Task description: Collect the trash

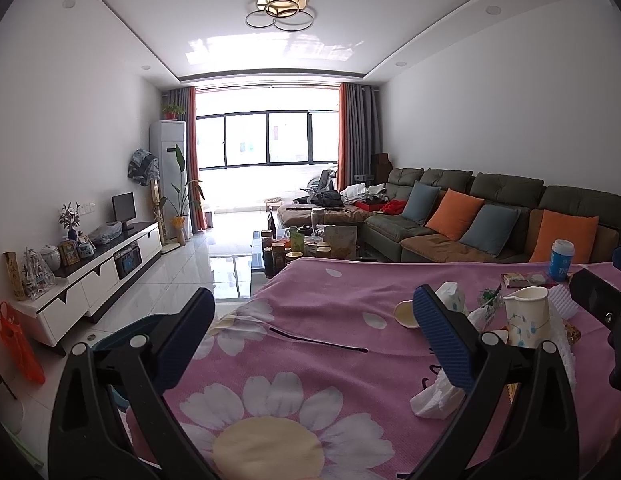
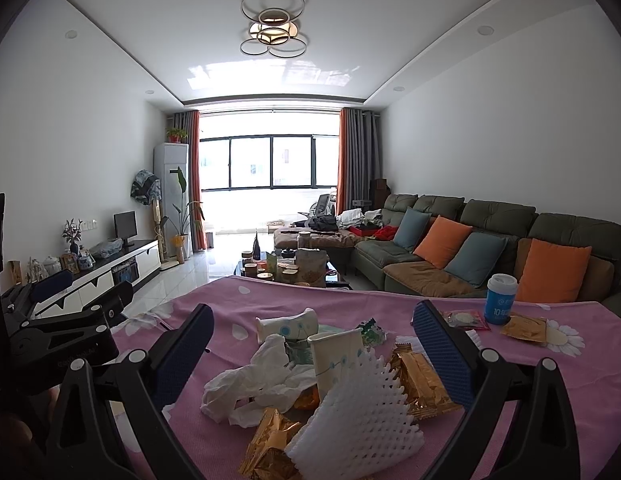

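Observation:
A heap of trash lies on a table under a pink flowered cloth (image 2: 510, 400): crumpled white tissue (image 2: 262, 380), a paper cup (image 2: 336, 356), white foam netting (image 2: 358, 424), gold wrappers (image 2: 418, 384) and a flattened cup (image 2: 288, 326). My right gripper (image 2: 310, 344) is open and empty, its fingers on either side of the heap. My left gripper (image 1: 310, 332) is open and empty above bare cloth (image 1: 310, 360), left of the heap; the paper cup (image 1: 526, 314) and tissue (image 1: 434, 396) show at its right.
A blue-labelled canister (image 2: 500, 298) and flat packets (image 2: 524, 330) lie at the table's far right. A teal bin (image 1: 122, 336) stands on the floor left of the table. A cluttered coffee table (image 2: 286, 268), a sofa (image 2: 490, 252) and a TV cabinet (image 1: 102, 268) lie beyond.

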`<state>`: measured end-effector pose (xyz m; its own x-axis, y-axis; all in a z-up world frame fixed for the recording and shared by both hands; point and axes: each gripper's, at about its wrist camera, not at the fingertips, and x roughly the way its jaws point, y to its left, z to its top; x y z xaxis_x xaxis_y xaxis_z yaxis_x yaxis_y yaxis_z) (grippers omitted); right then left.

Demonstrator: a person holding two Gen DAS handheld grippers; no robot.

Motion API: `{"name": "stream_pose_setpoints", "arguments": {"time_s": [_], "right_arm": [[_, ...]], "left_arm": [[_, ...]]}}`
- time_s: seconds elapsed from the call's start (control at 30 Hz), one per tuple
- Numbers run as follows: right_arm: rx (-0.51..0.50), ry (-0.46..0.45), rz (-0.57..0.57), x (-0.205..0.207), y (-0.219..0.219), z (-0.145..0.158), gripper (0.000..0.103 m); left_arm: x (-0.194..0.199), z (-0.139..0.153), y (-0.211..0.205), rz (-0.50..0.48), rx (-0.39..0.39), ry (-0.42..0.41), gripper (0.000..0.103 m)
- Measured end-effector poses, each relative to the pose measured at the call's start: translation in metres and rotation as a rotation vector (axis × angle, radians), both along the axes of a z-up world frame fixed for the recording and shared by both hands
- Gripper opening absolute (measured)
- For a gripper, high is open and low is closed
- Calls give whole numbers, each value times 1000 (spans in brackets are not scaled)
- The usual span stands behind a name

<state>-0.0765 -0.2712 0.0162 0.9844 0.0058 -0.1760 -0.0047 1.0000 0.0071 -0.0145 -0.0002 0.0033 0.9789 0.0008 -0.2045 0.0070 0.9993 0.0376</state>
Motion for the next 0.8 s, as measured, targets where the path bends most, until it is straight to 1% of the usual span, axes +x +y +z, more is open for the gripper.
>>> {"name": "stream_pose_setpoints", "arguments": {"time_s": [0.8], "right_arm": [[3, 5, 0, 2, 0, -1, 96]], "left_arm": [[-3, 1, -2, 2, 2, -4, 98]]}}
